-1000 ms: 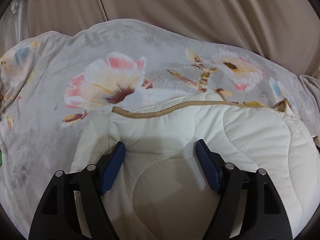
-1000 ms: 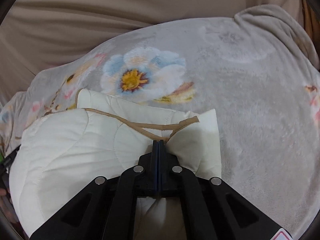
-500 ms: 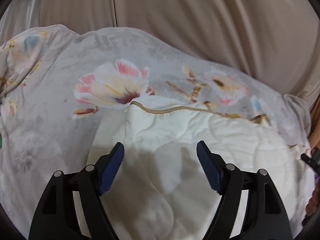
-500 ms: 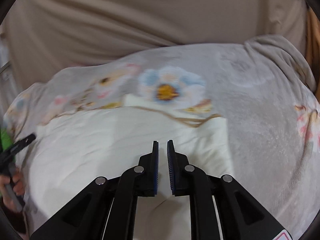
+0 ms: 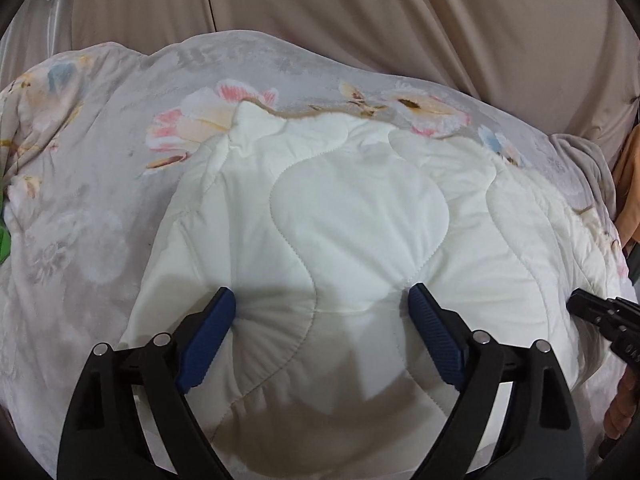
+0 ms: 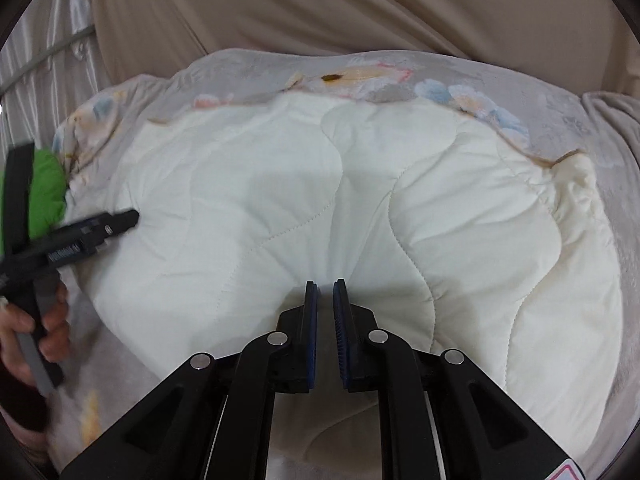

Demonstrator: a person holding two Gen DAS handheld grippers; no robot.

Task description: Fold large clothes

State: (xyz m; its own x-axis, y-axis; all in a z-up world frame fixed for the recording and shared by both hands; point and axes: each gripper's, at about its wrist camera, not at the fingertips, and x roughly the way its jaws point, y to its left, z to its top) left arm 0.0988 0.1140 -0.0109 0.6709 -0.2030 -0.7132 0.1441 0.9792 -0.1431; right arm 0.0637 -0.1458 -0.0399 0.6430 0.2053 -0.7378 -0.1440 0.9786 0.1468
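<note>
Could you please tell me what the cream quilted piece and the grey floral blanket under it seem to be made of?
The cream quilted piece looks like smooth matte woven cloth, perhaps cotton, over soft padding: wavy stitch lines puff it into cells. The grey floral blanket looks like plush fleece, probably synthetic: its surface is fuzzy and slightly mottled, with soft-edged printed flowers.

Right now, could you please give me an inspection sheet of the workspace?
Surface: grey floral blanket, rumpled, spread under the work.
Job's things: cream quilted piece lying folded on the blanket, tan trim at its far edge.
Clutter: green cloth at the left edge.
Grippers: left claw wide open, tips pressing the quilt; right claw slightly open, holding nothing.
Cables: nothing seen.
Surroundings: beige curtain behind.
</note>
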